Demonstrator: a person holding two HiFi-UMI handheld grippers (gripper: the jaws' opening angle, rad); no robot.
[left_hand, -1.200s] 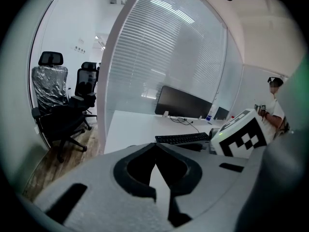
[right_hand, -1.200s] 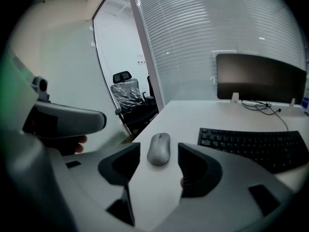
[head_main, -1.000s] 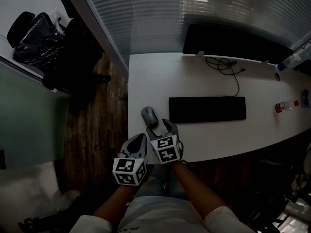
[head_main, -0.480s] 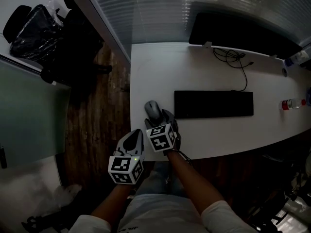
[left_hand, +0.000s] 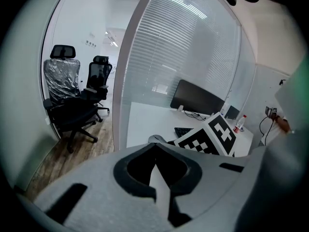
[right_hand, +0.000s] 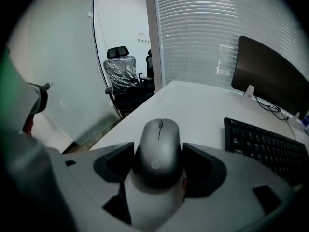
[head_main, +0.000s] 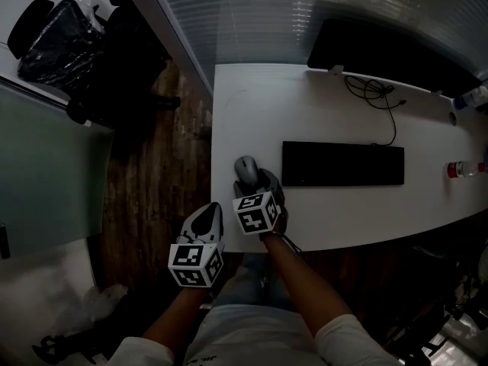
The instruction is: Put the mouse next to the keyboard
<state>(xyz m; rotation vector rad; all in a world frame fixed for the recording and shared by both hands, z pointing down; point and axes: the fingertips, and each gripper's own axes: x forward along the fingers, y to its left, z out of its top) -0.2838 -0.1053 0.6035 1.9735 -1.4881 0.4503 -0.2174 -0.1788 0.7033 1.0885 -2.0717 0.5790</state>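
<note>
The mouse (head_main: pixel 245 170) lies on the white table (head_main: pixel 252 113), in its near left part, close to the left edge. It is just beside the left end of the black keyboard (head_main: pixel 343 164), with a narrow strip of bare table between them. The right gripper (head_main: pixel 255 185) is low over the table with its jaws spread wide. In the right gripper view the back half of the mouse sits between the two dark pads, which stand close at its sides but do not seem to press on it. The mouse rests flat on the table. The left gripper (head_main: pixel 207 216) hangs off the near edge of the table, over the wooden floor (head_main: pixel 152 174). Its jaws are closed together with nothing between them. At the far side of the table stands a dark monitor (head_main: pixel 389 52), and a black cable (head_main: pixel 377 97) lies in front of it.
</note>
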